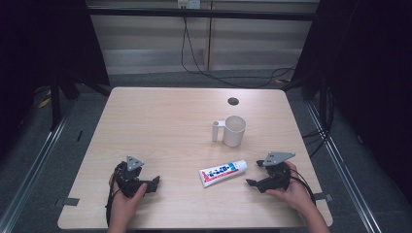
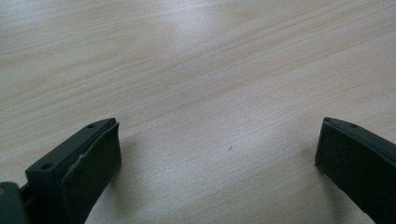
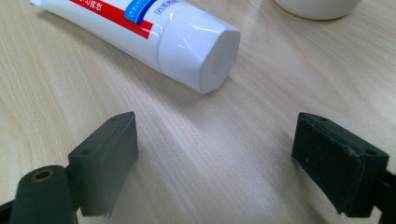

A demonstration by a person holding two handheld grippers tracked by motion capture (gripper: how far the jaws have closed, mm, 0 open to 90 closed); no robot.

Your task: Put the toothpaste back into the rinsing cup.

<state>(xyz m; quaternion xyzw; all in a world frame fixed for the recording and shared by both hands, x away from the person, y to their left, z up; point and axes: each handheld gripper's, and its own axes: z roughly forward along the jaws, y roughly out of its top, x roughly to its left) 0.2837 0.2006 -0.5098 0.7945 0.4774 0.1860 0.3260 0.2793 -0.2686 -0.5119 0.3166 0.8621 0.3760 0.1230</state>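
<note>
**Tube lies capped end toward the right claw, within short reach**

The toothpaste tube (image 1: 223, 173) lies flat on the table (image 1: 160, 121), just ahead of the right claw (image 3: 215, 154), its white cap (image 3: 201, 56) pointing at the gap between the jaws. Its long axis runs away from that claw, slightly slanted. Right claw: jaws wide apart, holding nothing. Left claw (image 2: 217, 154): likewise wide open and empty, well apart from the tube. The right hand is the nearer. The cup (image 1: 234, 131) stands beyond the tube.
</note>
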